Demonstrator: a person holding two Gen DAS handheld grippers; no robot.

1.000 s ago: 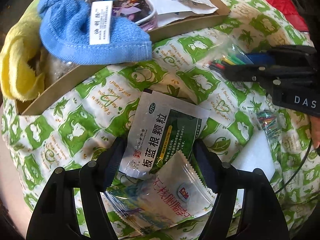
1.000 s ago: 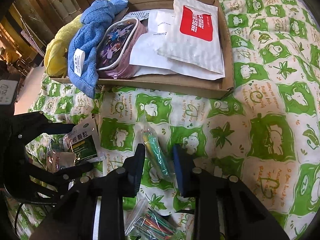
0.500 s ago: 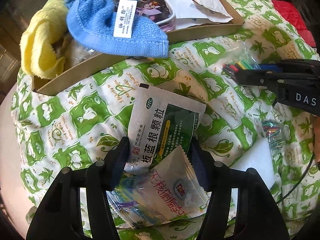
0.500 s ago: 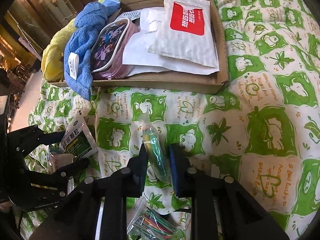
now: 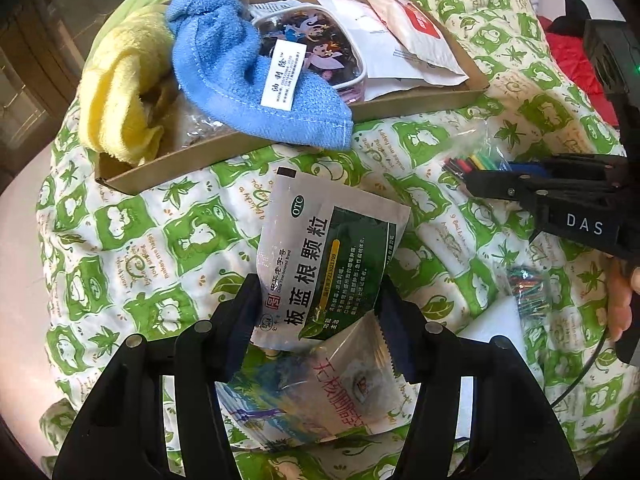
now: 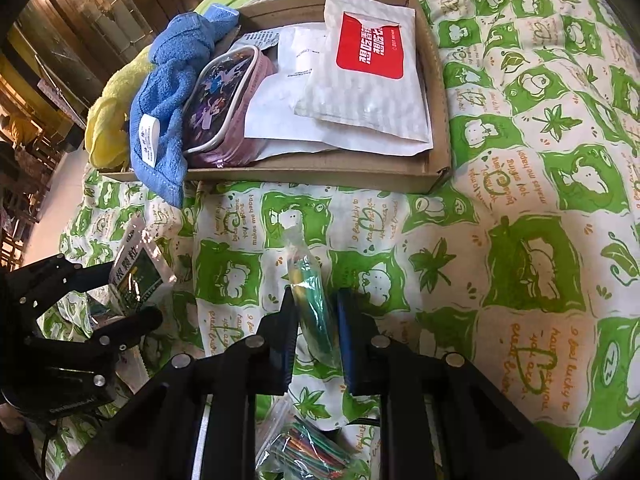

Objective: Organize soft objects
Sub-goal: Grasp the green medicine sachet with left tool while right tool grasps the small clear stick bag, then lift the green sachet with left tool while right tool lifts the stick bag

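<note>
You are working over a bed whose green-and-white patterned quilt (image 6: 532,208) is carrying everything, and that soft surface is why the packets are lying slightly tilted instead of flat. At the far edge a shallow cardboard tray (image 6: 320,170) is serving as the collecting place: a blue towel (image 5: 248,80) is draping over its near wall beside a yellow cloth (image 5: 120,84), with a purple cartoon pouch (image 6: 224,112) and a white mailer with a red label (image 6: 368,76) lying inside, so the bulky soft things look already sorted. Nearer you, your left hand-held gripper (image 5: 316,320) is pinching a silver-and-green medicine sachet (image 5: 324,256) across its width; its jaws have just been closing onto it, and the sachet is angling up off the quilt toward the tray, probably for carrying there. A snack packet with pink lettering (image 5: 352,384) is lying under it on the quilt, still loose. Your right hand-held gripper (image 6: 316,328) is narrowing onto a clear bag of coloured sticks (image 6: 312,304) standing on edge between its jaws, which have just been closing; I cannot tell whether both pads are pressing yet. A second bag of coloured sticks (image 6: 308,448) is waiting below that gripper.
</note>
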